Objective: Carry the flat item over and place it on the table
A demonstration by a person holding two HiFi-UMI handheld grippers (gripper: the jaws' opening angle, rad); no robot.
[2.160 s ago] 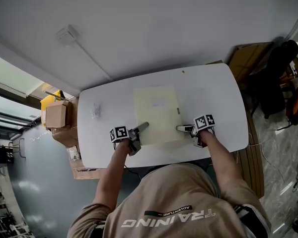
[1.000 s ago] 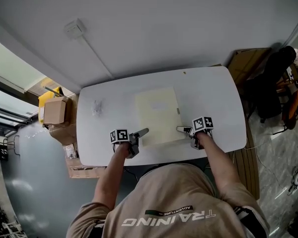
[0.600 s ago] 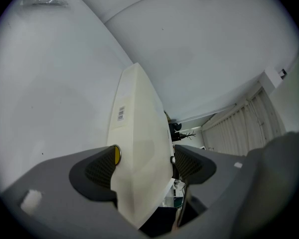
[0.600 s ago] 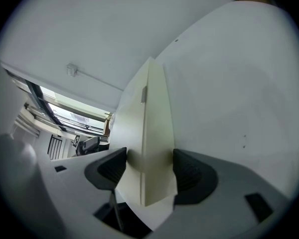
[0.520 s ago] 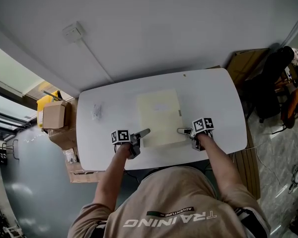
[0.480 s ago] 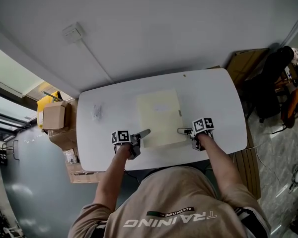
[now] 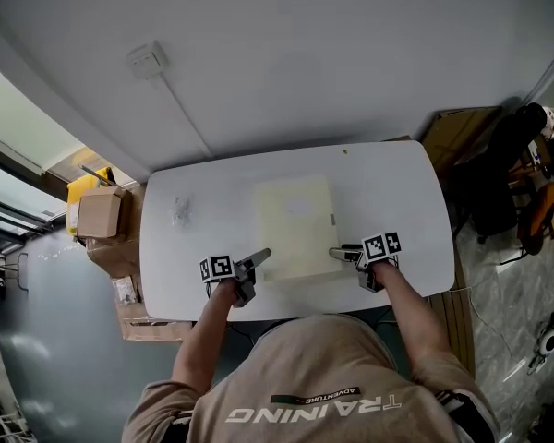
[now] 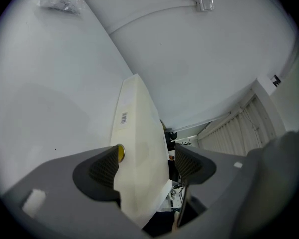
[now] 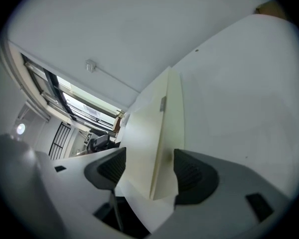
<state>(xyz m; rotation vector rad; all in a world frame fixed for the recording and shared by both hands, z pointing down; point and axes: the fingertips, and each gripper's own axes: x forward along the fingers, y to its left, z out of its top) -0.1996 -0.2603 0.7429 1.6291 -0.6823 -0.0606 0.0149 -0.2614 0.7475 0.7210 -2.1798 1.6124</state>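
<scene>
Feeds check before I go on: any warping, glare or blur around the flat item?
Head view: sharp, evenly lit, cream flat item pale against the white table, low contrast. Left gripper view: heavy fisheye, black corners, item bulges at the left claw. Right gripper view: same warping at the right claw; window blown out.

Two hand-held grippers [image 7: 259, 257] [image 7: 334, 252], one flat item [image 7: 295, 224], one table [image 7: 397, 192].

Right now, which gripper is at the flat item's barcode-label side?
The left gripper: the barcode label sits on the flat item just ahead of its jaws. The right gripper sees only a grey tab.
</scene>
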